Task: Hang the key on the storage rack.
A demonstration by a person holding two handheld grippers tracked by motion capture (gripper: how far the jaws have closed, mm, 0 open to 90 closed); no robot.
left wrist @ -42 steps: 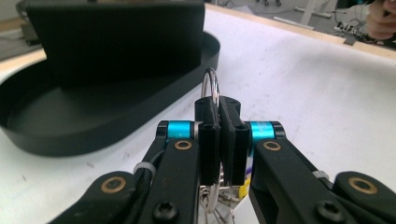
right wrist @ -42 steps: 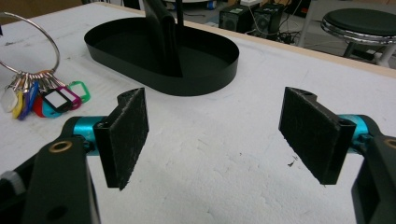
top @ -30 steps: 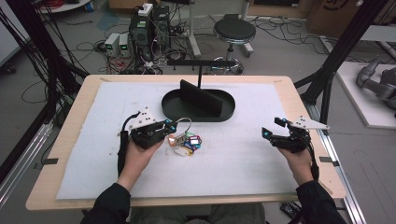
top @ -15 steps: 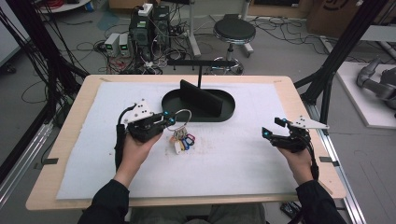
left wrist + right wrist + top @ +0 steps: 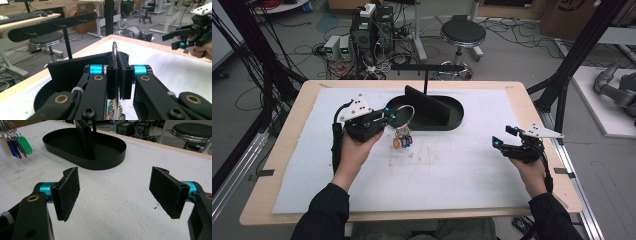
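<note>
My left gripper (image 5: 390,118) is shut on a metal key ring (image 5: 405,113) just in front of the black oval tray (image 5: 454,120). Several coloured key tags (image 5: 402,140) dangle from the ring above the white mat. In the left gripper view the ring (image 5: 114,48) stands edge-on between the closed pads (image 5: 113,75). The tags (image 5: 15,145) hang at the top left of the right gripper view. My right gripper (image 5: 505,138) rests low over the mat at the right, open, with nothing between its pads (image 5: 68,191).
The tray (image 5: 110,161) carries an upright black plate (image 5: 426,105). A thin post behind it holds a horizontal bar with pegs (image 5: 50,27). The white mat (image 5: 452,170) covers the wooden table. A stool (image 5: 462,34), computers and cables lie beyond the far edge.
My left gripper has risen with the key ring and drawn back to the left, lifting the tags off the mat so they hang. The right gripper has not moved.
</note>
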